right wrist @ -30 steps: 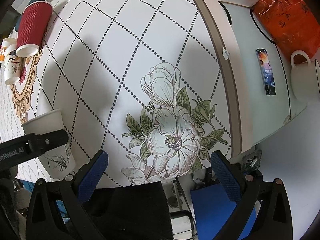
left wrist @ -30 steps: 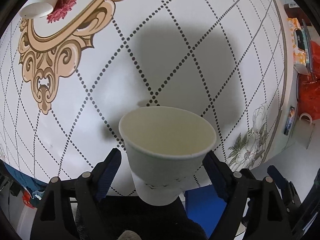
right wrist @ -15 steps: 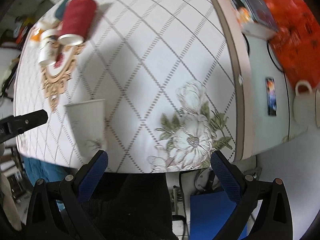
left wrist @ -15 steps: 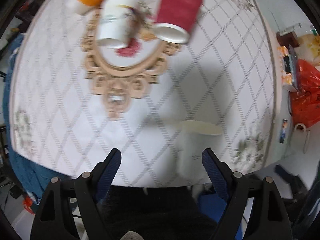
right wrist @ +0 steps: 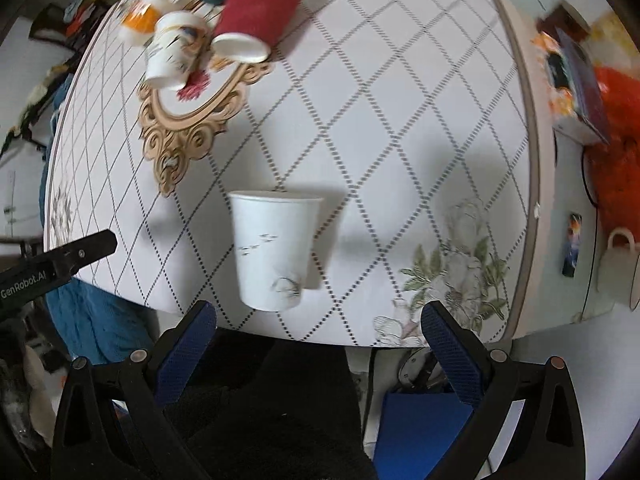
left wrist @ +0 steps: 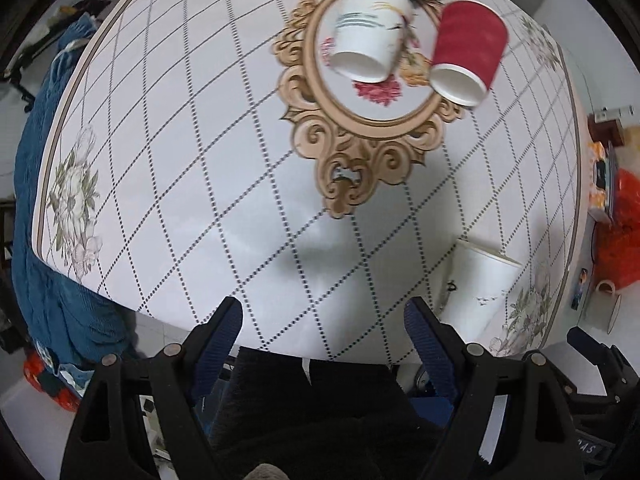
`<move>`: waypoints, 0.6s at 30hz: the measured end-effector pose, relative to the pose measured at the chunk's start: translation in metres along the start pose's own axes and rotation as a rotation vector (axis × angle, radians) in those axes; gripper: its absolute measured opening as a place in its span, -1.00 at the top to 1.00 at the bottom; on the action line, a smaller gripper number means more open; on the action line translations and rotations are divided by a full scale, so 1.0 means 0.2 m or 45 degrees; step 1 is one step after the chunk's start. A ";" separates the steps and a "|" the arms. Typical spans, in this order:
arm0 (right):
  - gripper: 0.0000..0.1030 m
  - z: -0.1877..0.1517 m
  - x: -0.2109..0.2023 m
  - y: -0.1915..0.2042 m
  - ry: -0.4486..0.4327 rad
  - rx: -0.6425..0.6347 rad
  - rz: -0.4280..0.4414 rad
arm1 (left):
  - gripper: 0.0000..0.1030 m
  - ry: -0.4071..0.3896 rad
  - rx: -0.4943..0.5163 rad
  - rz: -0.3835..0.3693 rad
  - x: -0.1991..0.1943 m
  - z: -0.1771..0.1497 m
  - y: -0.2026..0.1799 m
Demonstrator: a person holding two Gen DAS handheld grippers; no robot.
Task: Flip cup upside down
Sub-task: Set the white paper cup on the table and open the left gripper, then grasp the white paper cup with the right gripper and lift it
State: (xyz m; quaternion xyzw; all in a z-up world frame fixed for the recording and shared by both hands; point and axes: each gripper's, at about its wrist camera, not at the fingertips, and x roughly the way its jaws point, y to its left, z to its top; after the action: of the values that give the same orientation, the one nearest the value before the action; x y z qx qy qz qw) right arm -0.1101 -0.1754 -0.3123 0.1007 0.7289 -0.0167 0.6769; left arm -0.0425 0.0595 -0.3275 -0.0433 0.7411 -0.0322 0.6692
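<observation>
Both claws hang over the table (left wrist: 240,200) edge, spread wide and holding nothing — left claw (left wrist: 322,332), right claw (right wrist: 318,328). The white paper cup (right wrist: 276,252) stands on the table (rim up) just ahead of the right claw.

Two handheld grippers, seen from their own wrist cameras. The left gripper (left wrist: 322,322) has its black arms at the bottom of its view and its two blue-padded fingers (left wrist: 218,334) spread wide apart — nothing sits between them. The right gripper (right wrist: 318,326) is posed the same way, blue pads (right wrist: 450,354) parted wide with empty space between, gripping nothing. In the right wrist view, one black finger of the left gripper (right wrist: 80,250) reaches in from the left edge, level, over the near-left edge of the table.
</observation>
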 end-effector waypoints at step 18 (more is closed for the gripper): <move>-1.00 -0.21 0.14 0.65 -0.153 -1.863 -0.978 | -1.00 -0.125 -0.056 0.029 0.13 0.08 0.17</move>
State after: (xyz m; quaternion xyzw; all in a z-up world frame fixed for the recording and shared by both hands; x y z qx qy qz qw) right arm -0.1318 -0.0377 -0.3217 -0.6223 0.5018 0.2262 0.5565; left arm -0.0303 0.0913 -0.3590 -0.0511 0.7085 -0.0060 0.7039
